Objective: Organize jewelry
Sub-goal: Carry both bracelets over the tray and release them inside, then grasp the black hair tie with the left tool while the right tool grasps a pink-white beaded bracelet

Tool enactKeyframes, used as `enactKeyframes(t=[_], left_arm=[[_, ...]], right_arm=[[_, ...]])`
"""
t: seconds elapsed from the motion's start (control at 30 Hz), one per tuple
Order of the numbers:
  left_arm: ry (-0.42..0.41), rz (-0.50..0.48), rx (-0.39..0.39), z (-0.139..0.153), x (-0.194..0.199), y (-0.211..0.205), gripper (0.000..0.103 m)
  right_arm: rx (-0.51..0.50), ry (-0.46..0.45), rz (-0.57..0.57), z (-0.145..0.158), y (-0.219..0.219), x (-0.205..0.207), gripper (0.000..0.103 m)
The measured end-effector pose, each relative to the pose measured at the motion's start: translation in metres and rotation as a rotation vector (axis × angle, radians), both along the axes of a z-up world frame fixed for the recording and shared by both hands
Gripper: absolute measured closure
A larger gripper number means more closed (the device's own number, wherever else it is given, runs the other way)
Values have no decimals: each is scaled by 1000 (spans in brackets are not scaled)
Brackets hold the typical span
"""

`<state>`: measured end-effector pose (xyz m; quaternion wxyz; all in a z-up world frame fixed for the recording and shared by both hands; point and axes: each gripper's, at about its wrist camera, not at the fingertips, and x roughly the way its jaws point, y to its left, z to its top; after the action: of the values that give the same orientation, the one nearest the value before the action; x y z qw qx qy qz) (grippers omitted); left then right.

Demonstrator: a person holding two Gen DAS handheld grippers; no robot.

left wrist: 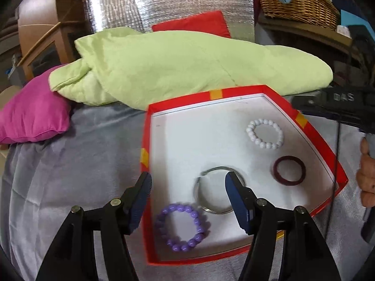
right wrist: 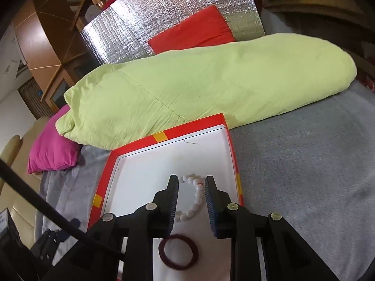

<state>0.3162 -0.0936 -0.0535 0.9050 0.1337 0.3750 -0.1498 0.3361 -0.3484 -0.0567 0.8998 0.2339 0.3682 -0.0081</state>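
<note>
Grey bedspread (left wrist: 70,164), red-rimmed box (left wrist: 316,140), four bracelets.

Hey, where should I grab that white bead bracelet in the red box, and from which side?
Come straight down with the right gripper and pinch one strand of the white bead bracelet, one finger inside the loop and one outside. It lies flat on the box floor, so there is no edge to catch from the side, and it lies apart from the dark red bangle.

Grey bed cover (left wrist: 70,164) underneath; folded light-green quilt (left wrist: 187,70) lying across it, magenta pillow (left wrist: 32,114) beside, red cushion (right wrist: 192,30) against silver foil panel (right wrist: 178,11), wicker basket (left wrist: 297,2) behind.
</note>
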Motion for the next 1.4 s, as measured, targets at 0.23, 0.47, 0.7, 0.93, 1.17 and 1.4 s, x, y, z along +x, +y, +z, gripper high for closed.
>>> enactKeyframes(t=[0.23,0.47,0.7,0.93,1.17,1.4], left_arm=[[-27,65,9,12,-11,25,34],[-40,94,25,17,-38,50,34],[-27,104,7,20,-68,72,34],[-23,82,35,18,-100,83,34],[61,58,-71,12,-139,97,34],[170,-23,-146,-4,-179,86,34]], right_arm=[[-29,-9,31,19,10,-34,78],[-58,0,112,27,28,-68,78],[-52,43,175,19,37,-112,78],[-29,100,216,3,42,-145,78],[-20,162,257,-16,50,-167,78],[-33,185,296,-25,65,-177,77]])
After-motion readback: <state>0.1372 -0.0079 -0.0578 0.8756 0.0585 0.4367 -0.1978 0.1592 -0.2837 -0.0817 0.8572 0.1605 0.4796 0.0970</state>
